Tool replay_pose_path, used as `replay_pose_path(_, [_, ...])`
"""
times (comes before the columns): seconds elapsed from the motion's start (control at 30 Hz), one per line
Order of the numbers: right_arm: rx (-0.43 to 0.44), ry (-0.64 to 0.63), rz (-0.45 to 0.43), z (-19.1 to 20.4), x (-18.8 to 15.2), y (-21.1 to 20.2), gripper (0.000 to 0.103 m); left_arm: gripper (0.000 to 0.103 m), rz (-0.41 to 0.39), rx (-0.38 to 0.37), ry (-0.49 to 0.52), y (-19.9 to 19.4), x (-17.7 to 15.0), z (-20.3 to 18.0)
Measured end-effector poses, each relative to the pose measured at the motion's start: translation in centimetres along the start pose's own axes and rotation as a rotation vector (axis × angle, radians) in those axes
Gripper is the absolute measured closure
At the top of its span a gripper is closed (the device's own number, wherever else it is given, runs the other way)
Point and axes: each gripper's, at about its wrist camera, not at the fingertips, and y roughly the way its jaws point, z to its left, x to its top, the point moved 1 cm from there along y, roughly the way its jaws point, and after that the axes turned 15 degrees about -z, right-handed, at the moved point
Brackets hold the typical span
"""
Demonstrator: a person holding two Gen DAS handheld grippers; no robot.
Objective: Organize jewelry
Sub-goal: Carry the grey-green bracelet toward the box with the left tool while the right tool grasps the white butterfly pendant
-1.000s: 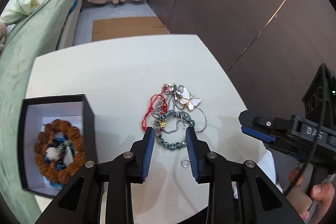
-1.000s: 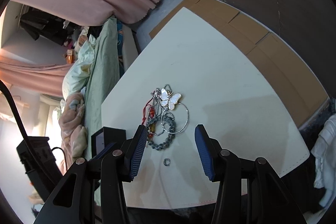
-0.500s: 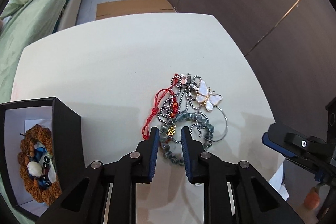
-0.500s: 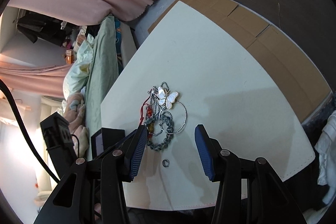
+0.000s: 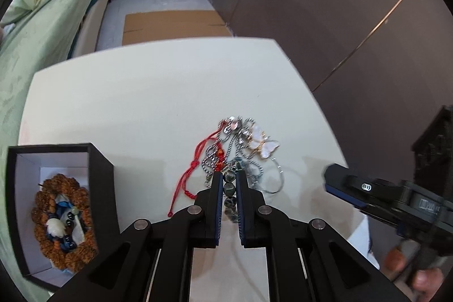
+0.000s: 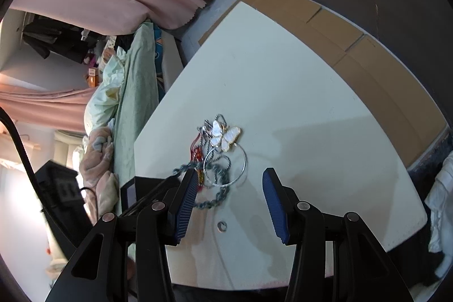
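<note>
A tangle of jewelry lies on the white table (image 5: pixel 141 92): a red cord bracelet (image 5: pixel 195 163), silver chains (image 5: pixel 229 132), a white butterfly pendant (image 5: pixel 262 145) on a thin hoop, and a grey-green bead bracelet (image 5: pixel 228 188). My left gripper (image 5: pixel 228 180) is shut on the bead bracelet, beads showing between its pads. In the right wrist view the bead bracelet (image 6: pixel 215 200) stretches from the pile toward the left gripper. My right gripper (image 6: pixel 229 174) is open and empty just short of the pile, above a small silver ring (image 6: pixel 221 226).
A black open box (image 5: pixel 56 205) with a white lining holds a brown bead bracelet (image 5: pixel 61 222) at the table's left front. A bed with green bedding (image 5: pixel 42 33) runs along the left. Cardboard (image 5: pixel 172 24) lies on the floor beyond the table.
My left gripper moved forward onto the pile and closed on the bead bracelet, pulling part of it up. The right gripper stayed open and barely moved.
</note>
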Motion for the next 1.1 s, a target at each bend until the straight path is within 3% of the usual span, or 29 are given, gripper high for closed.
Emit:
replay_pose_path(0.2, [0.028, -0.03, -0.033, 0.8, 0.5, 1.3, 0.055, 0.094, -0.034, -0.044, -0.002, -2.3, 1.0, -0.5])
replay_pose_path(0.67, [-0.036, -0.141, 0.01, 2.2, 0.4, 5.6, 0.055, 0.094, -0.104, -0.004, -0.033, -5.7, 2.4, 2.7])
replay_pose_path(1.0, [-0.238, -0.386, -0.062, 5.0, -0.6, 6.3, 0.054, 0.094, -0.129, 0.003, -0.045, -7.5, 2.7, 4.3])
replay_pose_path(1.1, [-0.276, -0.445, -0.071, 5.7, -0.9, 6.5, 0.048, 0.094, -0.141, 0.002, -0.054, -8.1, 2.9, 5.0])
